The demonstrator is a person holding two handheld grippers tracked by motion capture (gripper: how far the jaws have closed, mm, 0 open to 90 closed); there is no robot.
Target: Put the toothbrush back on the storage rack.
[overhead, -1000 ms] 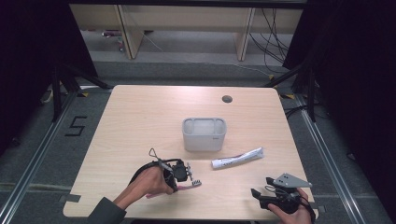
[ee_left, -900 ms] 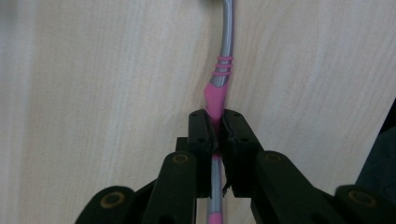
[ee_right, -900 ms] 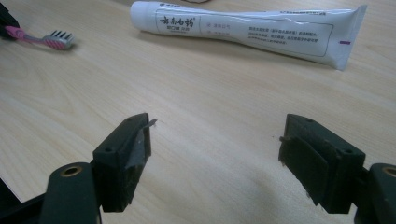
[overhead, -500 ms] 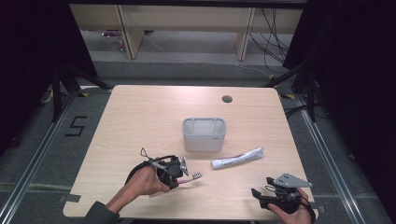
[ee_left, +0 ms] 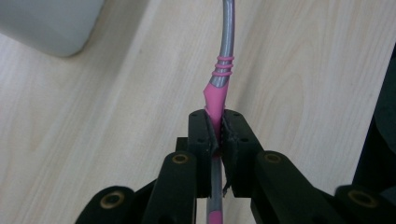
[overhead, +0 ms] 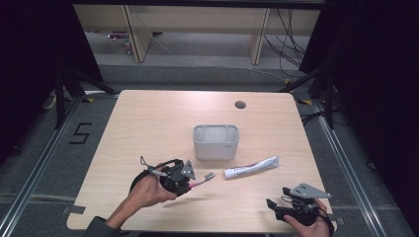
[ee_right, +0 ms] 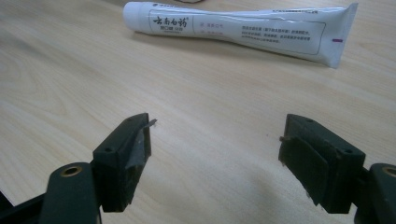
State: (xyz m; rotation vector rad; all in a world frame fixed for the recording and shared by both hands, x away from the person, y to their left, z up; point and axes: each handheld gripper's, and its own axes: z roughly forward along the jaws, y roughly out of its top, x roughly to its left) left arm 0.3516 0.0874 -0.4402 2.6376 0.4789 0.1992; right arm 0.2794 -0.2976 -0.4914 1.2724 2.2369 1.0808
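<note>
A toothbrush (overhead: 203, 179) with a pink and grey handle (ee_left: 223, 70) is clamped between the jaws of my left gripper (overhead: 190, 183), which is shut on it (ee_left: 217, 126). It hangs a little above the table's front left, bristle head pointing right, and casts a shadow on the wood. A white toothpaste tube (overhead: 251, 167) lies flat right of centre, also seen in the right gripper view (ee_right: 233, 30). My right gripper (overhead: 279, 197) rests near the front right edge, open (ee_right: 215, 144) and holding nothing, with the tube some way ahead of it.
A grey rectangular holder (overhead: 216, 141) stands at the table's centre, behind the toothbrush and tube; its corner shows in the left gripper view (ee_left: 46, 23). A round cable hole (overhead: 240, 104) sits at the back. The wooden tabletop (overhead: 148, 123) ends close to both hands.
My left gripper has risen from the tabletop with the toothbrush in it and drifted slightly back. The right gripper has stayed put.
</note>
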